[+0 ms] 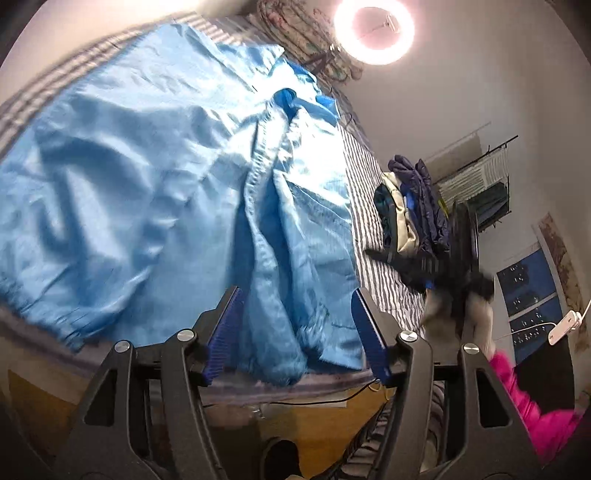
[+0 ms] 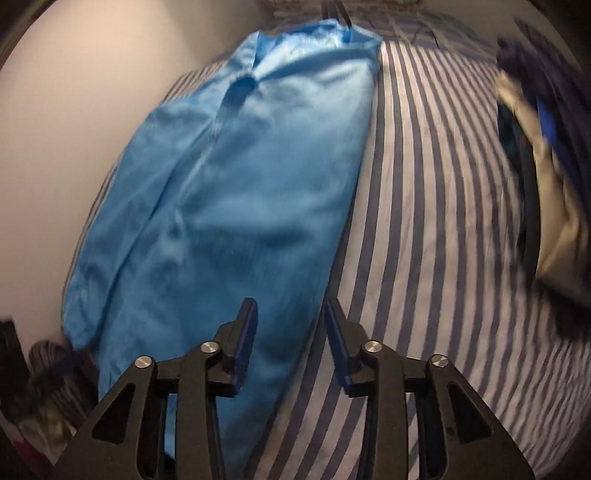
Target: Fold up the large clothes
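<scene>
A large light blue garment (image 1: 147, 177) lies spread flat on a bed with a blue-and-white striped sheet (image 1: 373, 236). Its collar end points away from me and its hem lies near the bed's front edge. My left gripper (image 1: 296, 295) hangs open over the hem, a ridge of blue cloth lying loose below its fingers, untouched by the pads. In the right wrist view the garment (image 2: 229, 192) shows as a long folded strip. My right gripper (image 2: 290, 306) stands open just above its right edge, with nothing pinched between its fingers.
A pile of dark and beige clothes (image 1: 413, 206) (image 2: 546, 184) sits on the right side of the bed. A blurred hand in a pink sleeve (image 1: 517, 387) is at the right. A ring light (image 1: 373, 27) glows above. The striped sheet (image 2: 443, 206) is bare right of the garment.
</scene>
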Tool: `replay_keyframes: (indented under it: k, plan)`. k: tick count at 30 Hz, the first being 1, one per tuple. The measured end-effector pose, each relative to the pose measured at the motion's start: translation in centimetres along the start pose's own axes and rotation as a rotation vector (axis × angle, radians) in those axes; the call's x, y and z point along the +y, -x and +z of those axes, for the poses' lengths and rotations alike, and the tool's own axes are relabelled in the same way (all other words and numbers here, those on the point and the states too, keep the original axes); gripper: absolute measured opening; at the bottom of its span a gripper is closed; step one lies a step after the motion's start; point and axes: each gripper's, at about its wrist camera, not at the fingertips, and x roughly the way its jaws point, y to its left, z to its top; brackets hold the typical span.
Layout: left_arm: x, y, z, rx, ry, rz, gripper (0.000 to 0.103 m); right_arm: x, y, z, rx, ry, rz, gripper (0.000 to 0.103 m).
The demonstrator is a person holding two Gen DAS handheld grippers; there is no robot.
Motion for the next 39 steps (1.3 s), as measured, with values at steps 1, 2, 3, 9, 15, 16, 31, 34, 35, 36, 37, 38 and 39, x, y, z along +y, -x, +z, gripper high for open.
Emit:
replay_keyframes:
  k: [1,2,3,9,15,16,31,34,35,36,37,38,39]
  plan:
    - [-0.3,-1.1,0.2,0.015,-0.005,0.015,0.062,0.1,-0.3,-1.4,0.009,-0.012,0.014,0.04]
    - [-0.4,-1.9,0.3,0.031,-0.011,0.025,0.062,0.1,-0.6,-2.6,0.02,-0.025,0.029,0.04]
    - [-0.4,-2.4,0.2,0.045,-0.012,0.023,0.062,0.2,-1.0,-3.8,0.031,-0.037,0.045,0.04]
    - [1.5,-6.7,-1.4,0.175,0.022,0.065,0.005,1.0,-3.0,-7.2,0.069,-0.077,0.212,0.034]
    - [-0.1,-6.2,-1.9,0.176,0.083,-0.1,0.002,-0.6,-1.5,-7.6,0.03,-0.144,0.287,0.002]
    - [-0.9,-5.8,-1.9,0.157,0.051,-0.101,0.002,-1.0,-0.5,-7.9,0.015,-0.147,0.289,0.002]
    - [-3.1,-4.1,-3.2,0.116,-0.224,0.135,0.03,1.8,0.0,-8.4,-0.023,0.026,0.009,0.01]
    - [-3.5,-0.5,-2.7,0.027,-0.278,0.184,0.045,3.1,2.3,-8.0,-0.118,0.07,-0.051,0.029]
    - [-3.3,0.6,-2.3,0.005,-0.287,0.208,0.045,3.4,3.2,-7.8,-0.155,0.076,-0.06,0.037]
    - [-3.0,1.3,-2.1,-0.009,-0.287,0.225,0.045,3.4,4.0,-7.6,-0.184,0.08,-0.06,0.039]
    - [-2.4,2.4,-1.7,-0.034,-0.277,0.253,0.045,3.5,4.6,-7.3,-0.201,0.082,-0.056,0.04]
    - [-1.6,3.4,-1.2,-0.06,-0.258,0.278,0.045,3.4,5.2,-7.2,-0.218,0.084,-0.049,0.04]
    - [-0.9,4.1,-0.9,-0.073,-0.241,0.293,0.046,3.6,5.5,-6.9,-0.23,0.083,-0.04,0.04]
